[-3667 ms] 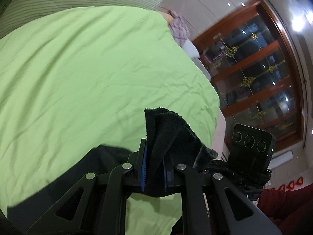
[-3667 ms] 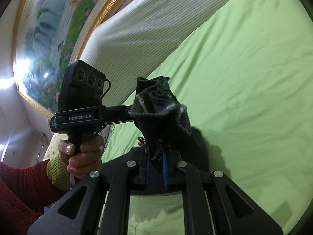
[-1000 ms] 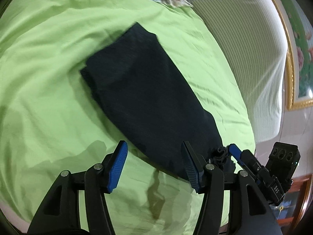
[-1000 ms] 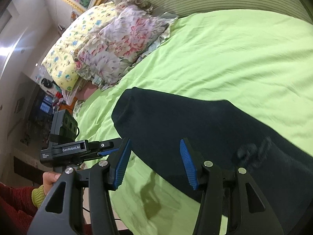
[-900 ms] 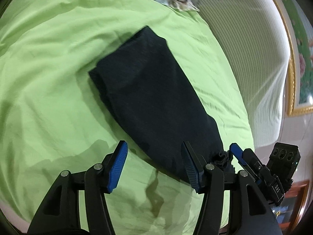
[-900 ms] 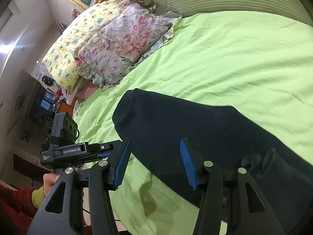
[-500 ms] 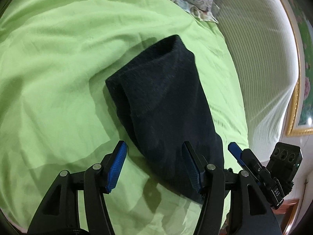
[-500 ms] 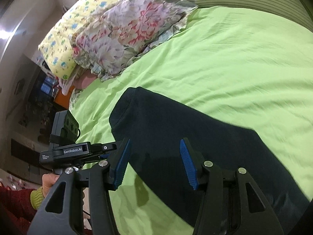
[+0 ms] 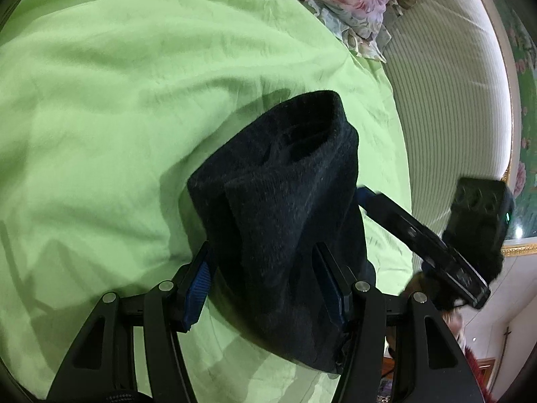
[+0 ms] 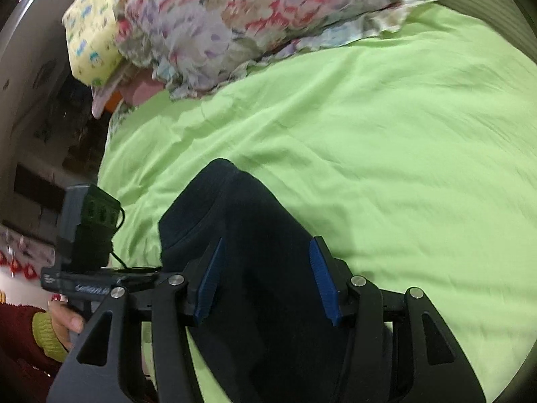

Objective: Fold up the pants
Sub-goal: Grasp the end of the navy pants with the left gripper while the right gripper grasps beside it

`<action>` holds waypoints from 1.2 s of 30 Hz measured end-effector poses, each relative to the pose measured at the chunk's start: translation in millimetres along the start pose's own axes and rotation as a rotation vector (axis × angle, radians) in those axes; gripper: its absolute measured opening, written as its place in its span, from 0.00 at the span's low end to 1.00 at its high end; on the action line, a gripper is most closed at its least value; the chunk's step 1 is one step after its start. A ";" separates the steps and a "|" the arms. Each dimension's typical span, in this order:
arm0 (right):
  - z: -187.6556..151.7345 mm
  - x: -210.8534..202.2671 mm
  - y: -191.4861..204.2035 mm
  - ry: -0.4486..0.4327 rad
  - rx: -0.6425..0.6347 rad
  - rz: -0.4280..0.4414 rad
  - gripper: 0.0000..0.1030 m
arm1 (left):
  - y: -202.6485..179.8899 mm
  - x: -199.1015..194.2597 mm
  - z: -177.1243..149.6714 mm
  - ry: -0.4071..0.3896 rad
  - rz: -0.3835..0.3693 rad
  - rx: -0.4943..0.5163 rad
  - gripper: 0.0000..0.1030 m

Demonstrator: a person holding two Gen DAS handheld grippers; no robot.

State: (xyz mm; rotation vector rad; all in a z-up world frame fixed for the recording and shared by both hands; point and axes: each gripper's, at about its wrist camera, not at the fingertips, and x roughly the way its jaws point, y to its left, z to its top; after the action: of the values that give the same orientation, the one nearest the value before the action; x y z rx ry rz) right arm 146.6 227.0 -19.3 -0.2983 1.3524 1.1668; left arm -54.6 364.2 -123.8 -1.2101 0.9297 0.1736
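The dark navy pants (image 9: 288, 221) lie folded into a thick bundle on the green bed sheet (image 9: 117, 100). My left gripper (image 9: 265, 278) is open, its blue-padded jaws standing on either side of the near end of the bundle. My right gripper (image 10: 265, 275) is open too, its jaws straddling the same bundle (image 10: 255, 241) from the other side. The right gripper's body also shows in the left wrist view (image 9: 436, 245), and the left gripper's body shows in the right wrist view (image 10: 90, 258). The bundle's near end is hidden under the gripper frames.
Floral pillows (image 10: 235, 23) and a yellow pillow (image 10: 90, 33) lie at the head of the bed. A striped padded headboard (image 9: 446, 107) rises behind. The bed's edge runs close by the left gripper's body in the right wrist view.
Both grippers let go of the pants earlier and stand open. In the last second both have moved in close, so the folded bundle now sits between each pair of jaws.
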 end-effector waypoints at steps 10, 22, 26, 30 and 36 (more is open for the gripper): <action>23.3 41.3 0.4 0.106 -0.065 0.084 0.48 | -6.1 4.1 2.9 -0.027 0.006 0.023 0.55; 7.6 -1.3 -0.3 0.013 -0.031 0.137 0.25 | -25.7 -8.5 1.1 -0.047 -0.018 0.113 0.22; 1.3 -32.7 1.2 -0.046 -0.019 0.144 0.25 | -51.4 -20.4 -4.4 -0.060 -0.051 0.170 0.18; -10.2 -67.6 3.7 -0.076 -0.012 0.144 0.25 | -76.2 -28.7 -11.8 -0.061 -0.088 0.207 0.18; -38.4 -116.1 -0.2 -0.159 0.010 0.118 0.25 | -117.5 -34.5 -25.5 -0.042 -0.129 0.292 0.18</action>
State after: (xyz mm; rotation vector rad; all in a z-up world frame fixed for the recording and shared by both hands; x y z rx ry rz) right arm 147.7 143.0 69.6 -0.1165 1.2496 1.2544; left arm -22.3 308.7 -16.4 -0.9874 0.8060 -0.0388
